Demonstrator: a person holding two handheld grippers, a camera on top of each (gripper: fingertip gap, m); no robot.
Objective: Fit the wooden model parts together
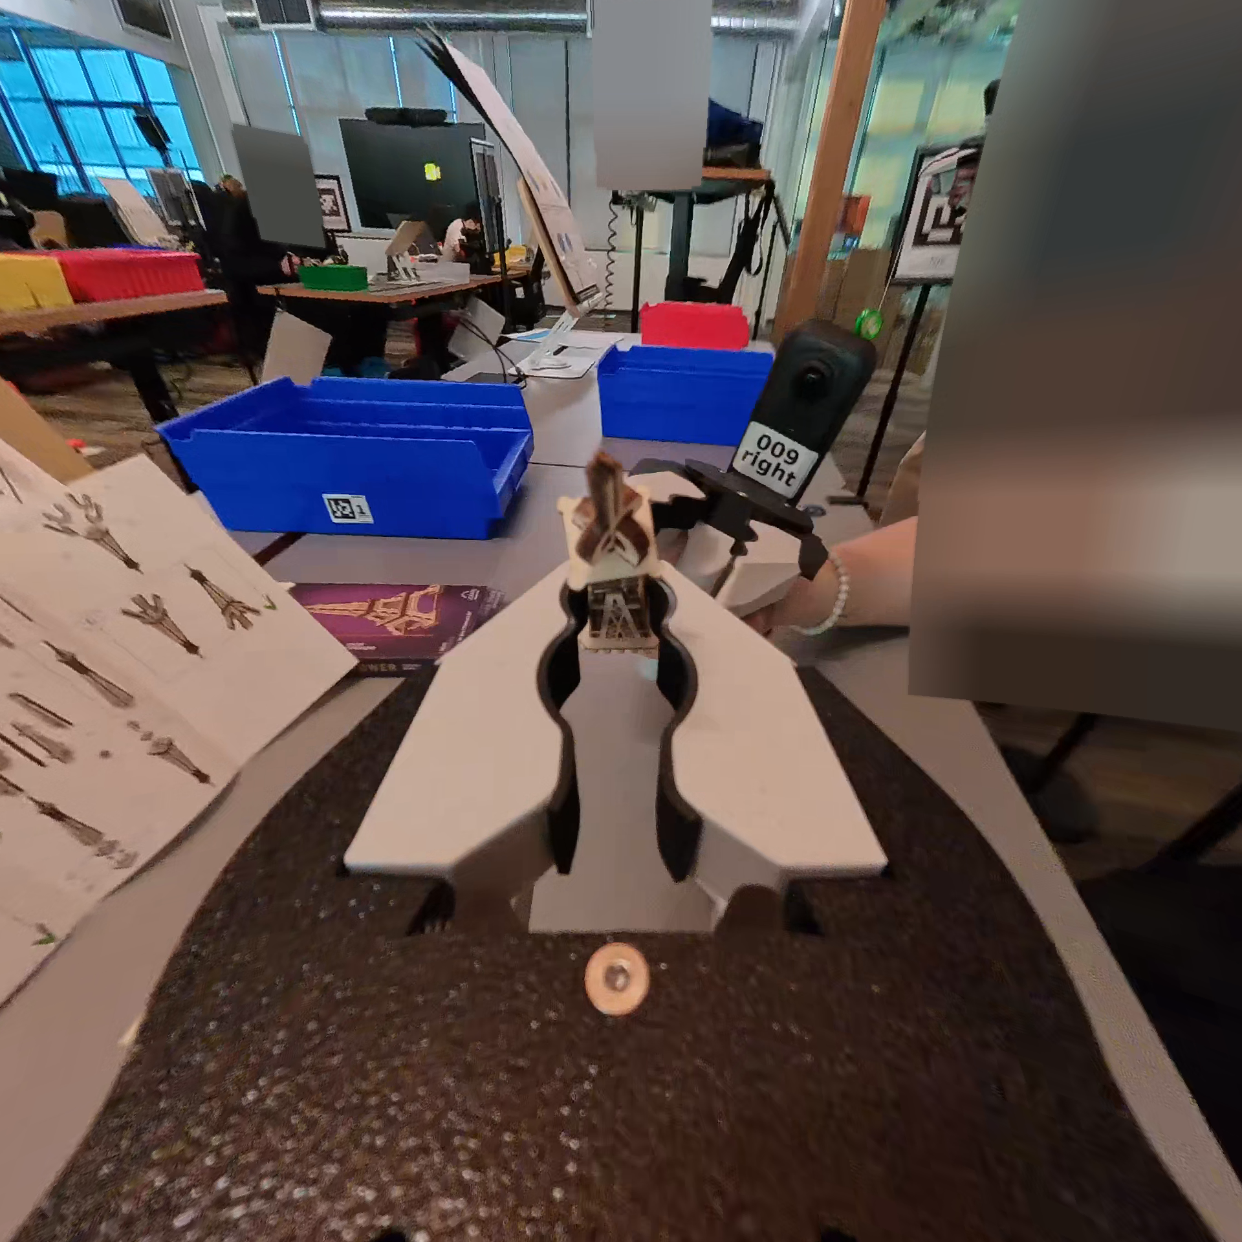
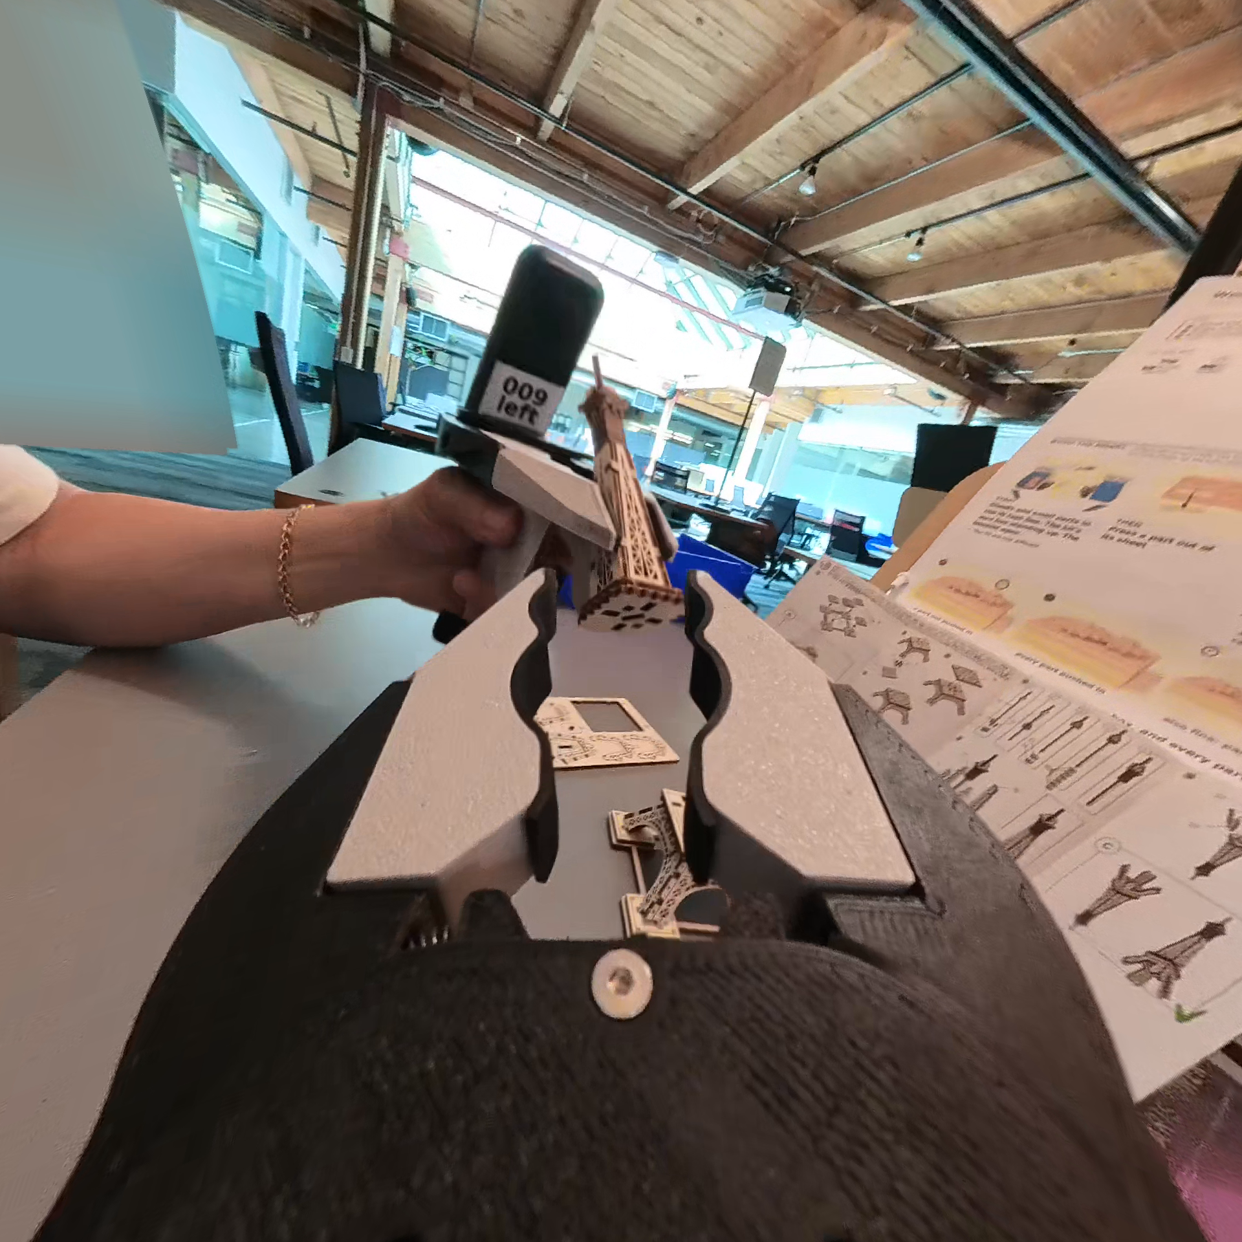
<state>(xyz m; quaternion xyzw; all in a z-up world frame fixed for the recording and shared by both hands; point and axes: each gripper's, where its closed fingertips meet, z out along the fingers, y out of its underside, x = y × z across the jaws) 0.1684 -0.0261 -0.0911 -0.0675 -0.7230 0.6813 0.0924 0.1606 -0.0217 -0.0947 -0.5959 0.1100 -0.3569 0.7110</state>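
My left gripper [image 1: 615, 605] is shut on the lattice middle of a wooden tower model [image 1: 611, 537], held tilted above the grey table [image 1: 430, 551]. In the right wrist view the left gripper [image 2: 625, 537] grips the tower [image 2: 625, 524] below its spire. The tower's flat perforated base [image 2: 628, 611] sits between the tips of my right gripper [image 2: 622, 598], whose jaws stand apart on either side. I cannot tell if they touch it. The right gripper [image 1: 699, 537] shows just behind the tower. A wooden leg section [image 2: 662, 867] and a punched-out part sheet [image 2: 608, 732] lie on the table below.
Instruction sheets stand at my left [image 1: 101, 638] and show at the right of the right wrist view [image 2: 1008, 672]. A purple kit box [image 1: 396, 618] lies ahead. Two blue bins [image 1: 349, 457] [image 1: 679, 403] and a red bin [image 1: 695, 326] sit farther back. Only a small space, under 4 cm, lies between the two pairs of fingers.
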